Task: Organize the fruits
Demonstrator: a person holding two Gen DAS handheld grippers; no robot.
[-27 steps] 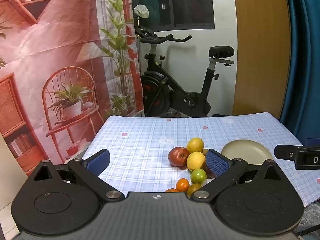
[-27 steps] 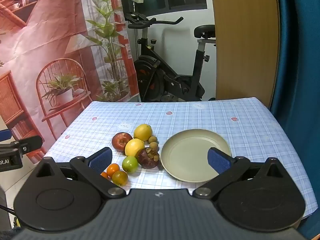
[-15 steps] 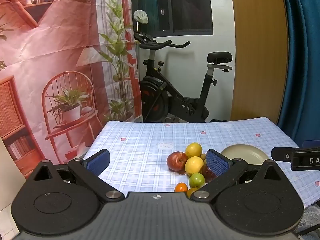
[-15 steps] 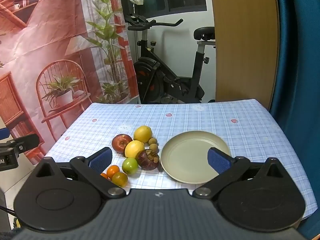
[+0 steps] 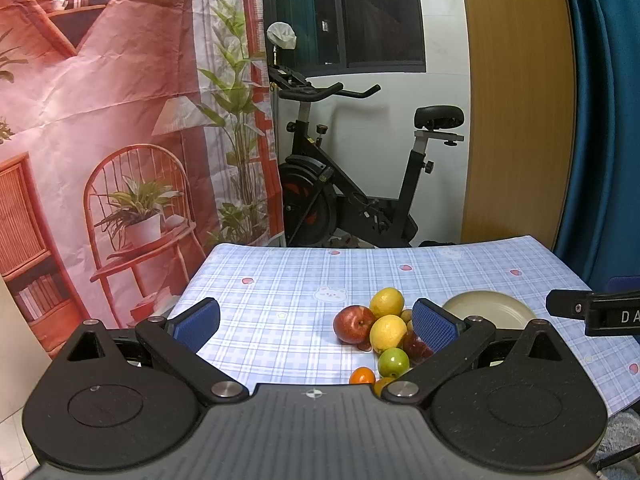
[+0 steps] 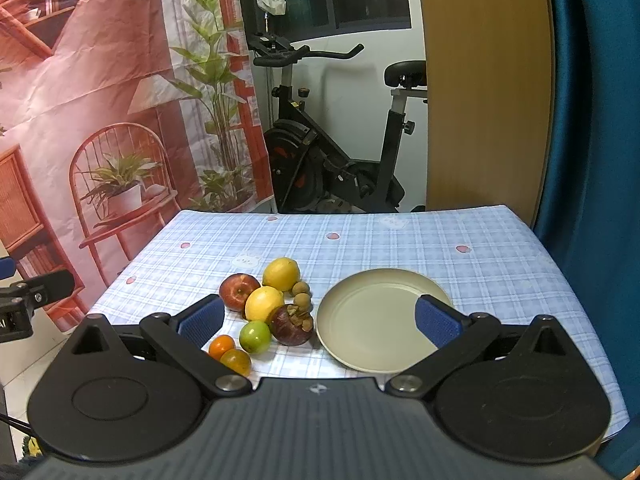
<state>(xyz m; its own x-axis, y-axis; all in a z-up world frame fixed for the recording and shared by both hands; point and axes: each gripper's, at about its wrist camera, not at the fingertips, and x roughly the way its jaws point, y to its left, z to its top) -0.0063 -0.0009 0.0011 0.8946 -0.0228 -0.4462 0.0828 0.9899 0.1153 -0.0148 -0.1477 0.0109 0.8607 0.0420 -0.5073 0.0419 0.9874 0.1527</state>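
White letters "DA" mark the right claw [image 5: 592, 312]; both claws, left claw [image 5: 316, 322] included, gape released.

fruits [image 6: 264, 308]: clustered on cloth | plate [image 6: 372, 312]: empty, just right

Two lemons [image 6: 281, 273], two oranges [image 6: 221, 346], two longans [image 6: 300, 289].

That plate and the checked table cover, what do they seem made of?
The plate: probably matte plastic or melamine, with an even beige surface and no sharp glints. The table cover: likely wipe-clean vinyl, with a printed plaid, a soft sheen and a smooth lie.
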